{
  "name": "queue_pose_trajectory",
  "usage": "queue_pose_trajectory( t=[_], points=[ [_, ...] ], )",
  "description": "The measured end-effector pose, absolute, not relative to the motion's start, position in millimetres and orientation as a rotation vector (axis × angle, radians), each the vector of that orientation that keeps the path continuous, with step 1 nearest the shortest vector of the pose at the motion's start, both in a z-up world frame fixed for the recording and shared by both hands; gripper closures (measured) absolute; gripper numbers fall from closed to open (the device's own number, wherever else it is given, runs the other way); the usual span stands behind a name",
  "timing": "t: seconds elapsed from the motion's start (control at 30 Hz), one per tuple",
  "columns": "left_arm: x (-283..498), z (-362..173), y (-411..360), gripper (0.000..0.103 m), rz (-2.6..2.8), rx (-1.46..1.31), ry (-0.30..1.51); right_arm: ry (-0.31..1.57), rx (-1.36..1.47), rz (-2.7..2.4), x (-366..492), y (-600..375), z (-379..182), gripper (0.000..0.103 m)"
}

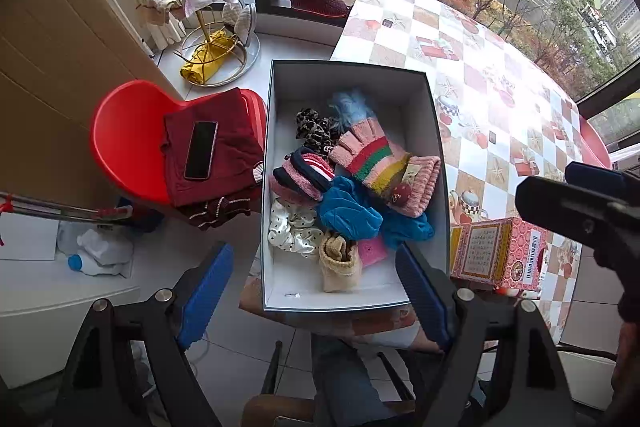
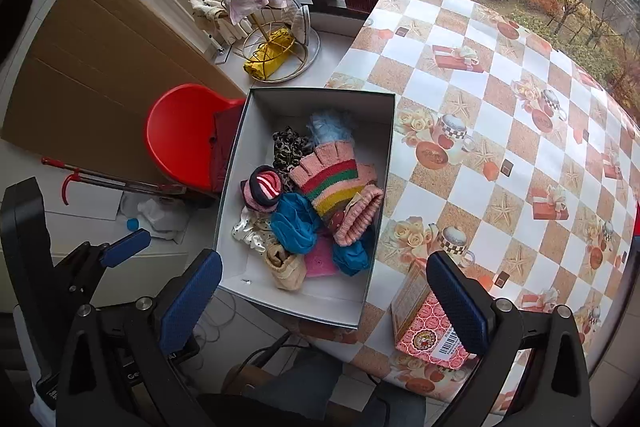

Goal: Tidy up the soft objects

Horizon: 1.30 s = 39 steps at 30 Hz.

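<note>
A white cardboard box (image 1: 276, 147) (image 2: 236, 163) stands at the left end of the table and holds several soft things. Among them are a striped pink glove (image 1: 368, 155) (image 2: 332, 179), a blue fluffy piece (image 1: 348, 207), a pink knit hat (image 1: 420, 183), a leopard scrunchie (image 1: 314, 131), a dotted white scrunchie (image 1: 292, 227) and a beige sock (image 1: 340, 263). My left gripper (image 1: 316, 291) hangs open above the box's near end, with nothing between its blue pads. My right gripper (image 2: 324, 303) is open wide above the box's near right corner, also with nothing in it.
A pink patterned carton (image 1: 496, 251) (image 2: 428, 327) lies on the checkered tablecloth (image 2: 500, 155) right of the box. Left of the box, a red chair (image 1: 120, 139) carries maroon cloth (image 1: 224, 163) and a phone (image 1: 200, 149). An umbrella rack (image 1: 212, 47) stands by the window, with a dark red slipper (image 1: 318, 1) on the sill.
</note>
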<state>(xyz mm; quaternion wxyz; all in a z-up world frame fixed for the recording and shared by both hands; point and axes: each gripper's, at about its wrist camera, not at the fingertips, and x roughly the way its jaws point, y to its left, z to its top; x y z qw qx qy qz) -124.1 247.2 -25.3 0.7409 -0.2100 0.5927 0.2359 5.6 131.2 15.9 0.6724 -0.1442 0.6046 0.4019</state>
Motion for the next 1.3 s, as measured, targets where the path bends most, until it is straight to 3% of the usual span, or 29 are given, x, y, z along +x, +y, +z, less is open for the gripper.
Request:
queue_pose_trajectory(
  t=[0.87, 1.3],
  points=[
    [-129.1, -30.6, 243.5, 0.017, 0.489, -0.433, 1.311, 1.371, -0.363, 0.883, -8.7, 136.0, 7.6, 0.000],
    [-135.7, -59.9, 247.5, 0.017, 0.455, -0.470, 1.357, 1.402, -0.404, 0.825, -15.9, 140.4, -10.7, 0.000]
  ],
)
